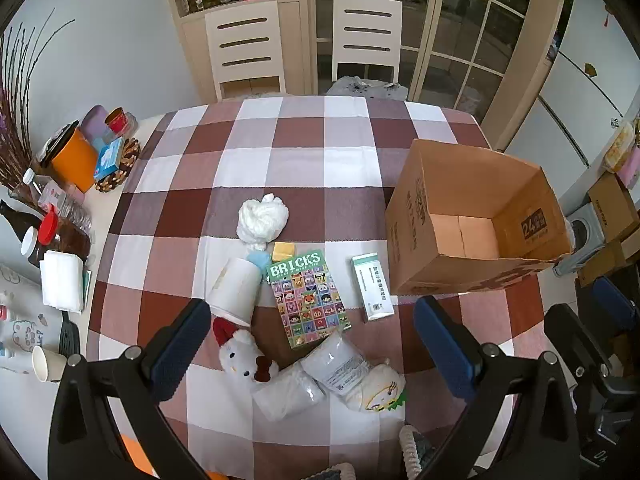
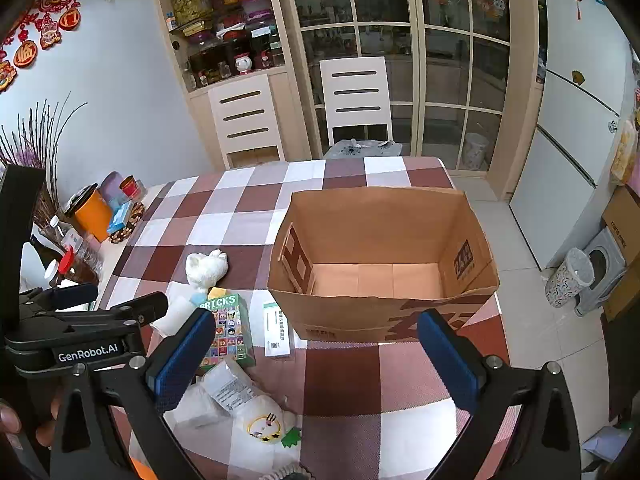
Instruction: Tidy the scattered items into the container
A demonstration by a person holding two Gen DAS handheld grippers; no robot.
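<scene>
An open cardboard box (image 1: 476, 216) (image 2: 384, 264) stands empty on the checked tablecloth at the right. Scattered left of it lie a green BRICKS booklet (image 1: 308, 298) (image 2: 228, 330), a white carton (image 1: 372, 286) (image 2: 277, 330), a white fluffy toy (image 1: 262, 218) (image 2: 206, 266), a paper roll (image 1: 234, 288), a Hello Kitty plush (image 1: 240, 354), plastic-wrapped packs (image 1: 340, 364) (image 2: 228, 388) and a round plush (image 1: 378, 390) (image 2: 266, 420). My left gripper (image 1: 312, 344) is open above the items. My right gripper (image 2: 316, 344) is open in front of the box.
Bottles, an orange canister (image 1: 74, 158), tissues (image 1: 62, 280) and a paper cup (image 1: 48, 362) crowd the table's left side. Two white chairs (image 1: 246, 46) stand behind the table. A fridge and boxes stand on the floor at the right.
</scene>
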